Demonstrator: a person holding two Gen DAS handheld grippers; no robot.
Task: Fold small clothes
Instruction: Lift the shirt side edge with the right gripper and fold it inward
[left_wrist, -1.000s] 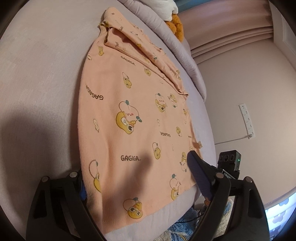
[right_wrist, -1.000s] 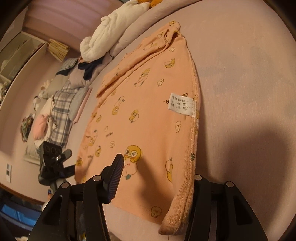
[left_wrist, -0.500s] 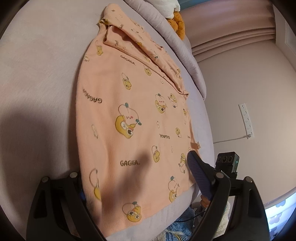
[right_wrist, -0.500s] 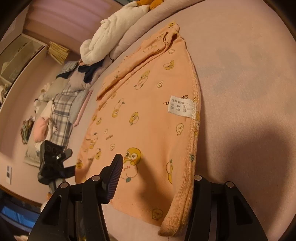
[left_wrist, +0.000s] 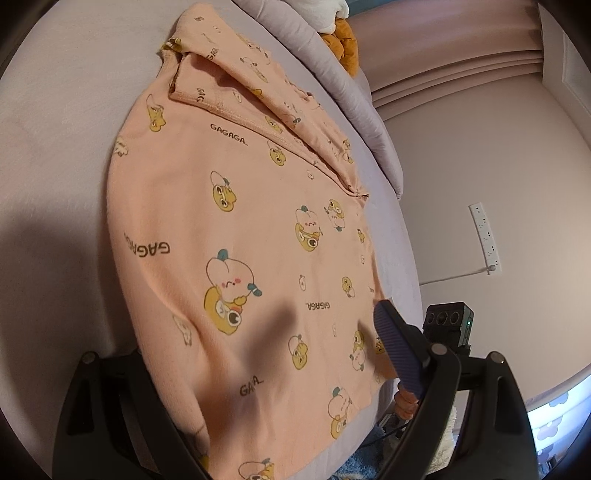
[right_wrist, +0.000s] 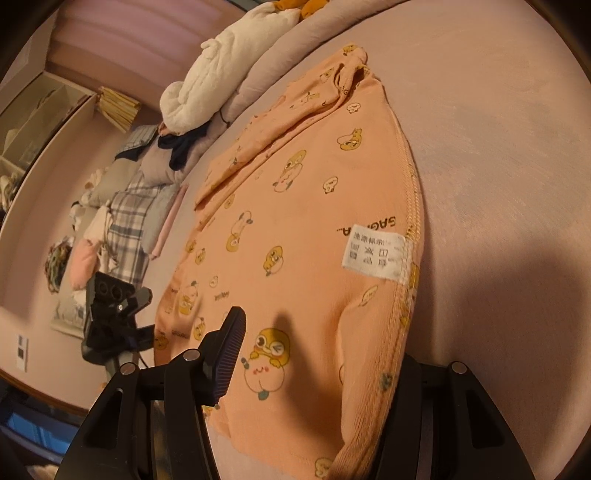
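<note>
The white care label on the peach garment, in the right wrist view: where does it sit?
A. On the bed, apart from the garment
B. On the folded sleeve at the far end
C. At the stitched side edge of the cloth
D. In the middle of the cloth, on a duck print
C: the white care label is sewn in at the stitched side seam of the peach garment, beside bare bed surface.

I see a pale mauve bed (left_wrist: 66, 110) carrying a peach cartoon-print garment (left_wrist: 258, 240) spread flat, its near hem between my fingers (left_wrist: 397, 350).
</note>
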